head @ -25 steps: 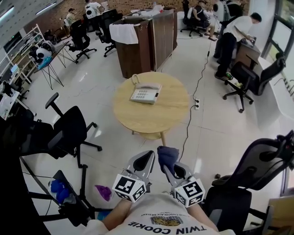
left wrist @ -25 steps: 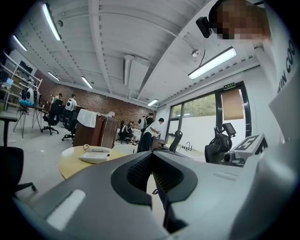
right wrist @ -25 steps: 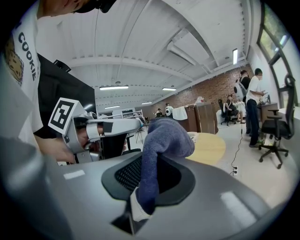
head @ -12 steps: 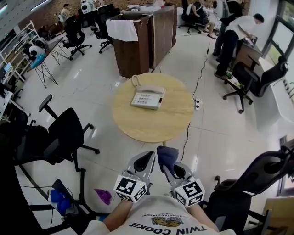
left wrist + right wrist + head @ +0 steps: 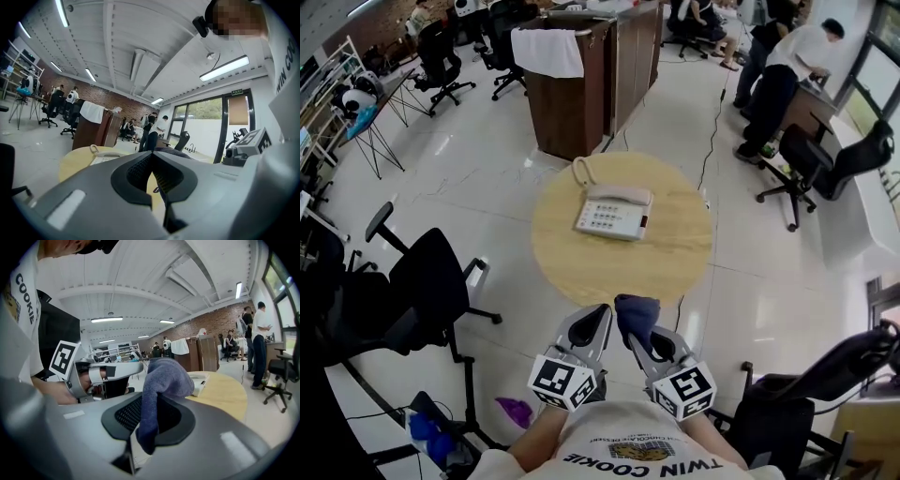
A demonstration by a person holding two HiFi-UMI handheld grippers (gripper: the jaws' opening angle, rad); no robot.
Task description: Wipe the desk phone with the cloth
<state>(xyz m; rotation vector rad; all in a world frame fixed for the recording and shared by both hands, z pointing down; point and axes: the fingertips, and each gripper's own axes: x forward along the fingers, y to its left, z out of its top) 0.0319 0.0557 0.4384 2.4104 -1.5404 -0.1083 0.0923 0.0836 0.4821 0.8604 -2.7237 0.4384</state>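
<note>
Limply, dark blue cloth [image 5: 164,376] droops from right claw [image 5: 642,345].

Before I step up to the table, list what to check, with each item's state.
1. Grip on cloth by right tongs: ok, shut on it.
2. The left tongs free: ok, shut, nothing between them.
3. The desk phone on the table, handset cradled: ok.
4. Phone within reach: not ok, the table lies well ahead of both tongs.
5. Where the phone is dirty: cannot tell, too small.
</note>
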